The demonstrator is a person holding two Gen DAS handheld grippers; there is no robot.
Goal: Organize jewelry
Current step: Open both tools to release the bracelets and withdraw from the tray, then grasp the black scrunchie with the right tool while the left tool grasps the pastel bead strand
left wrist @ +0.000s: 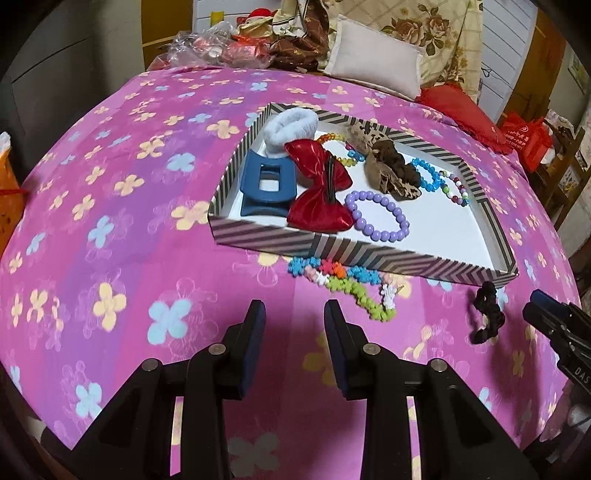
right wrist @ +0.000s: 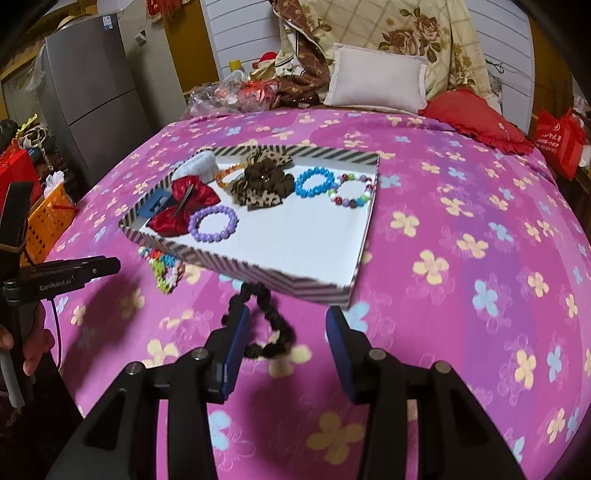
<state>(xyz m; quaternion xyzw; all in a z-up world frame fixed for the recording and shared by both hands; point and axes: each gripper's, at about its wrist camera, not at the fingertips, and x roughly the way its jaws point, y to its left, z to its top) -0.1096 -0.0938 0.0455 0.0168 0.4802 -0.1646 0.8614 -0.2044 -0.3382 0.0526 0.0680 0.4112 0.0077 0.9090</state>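
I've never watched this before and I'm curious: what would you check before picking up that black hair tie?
1. Right hand-held gripper open: ok.
2. Black hair tie between its fingers: ok, lying on the bedspread.
3. Tie free of the striped tray: cannot tell, far end near the wall.
4. Space in the tray: ok, white floor bare in front.
5. Left hand-held gripper out of the way: ok, open near the flower bracelet.

We're in a lived-in bedroom at home: a bed under a pink flowered sheet (right wrist: 461, 229), a white pillow (right wrist: 376, 79) and red cushion (right wrist: 476, 118) at its head, a floral quilt (right wrist: 406, 33) heaped behind, a grey fridge (right wrist: 92, 92) alongside.
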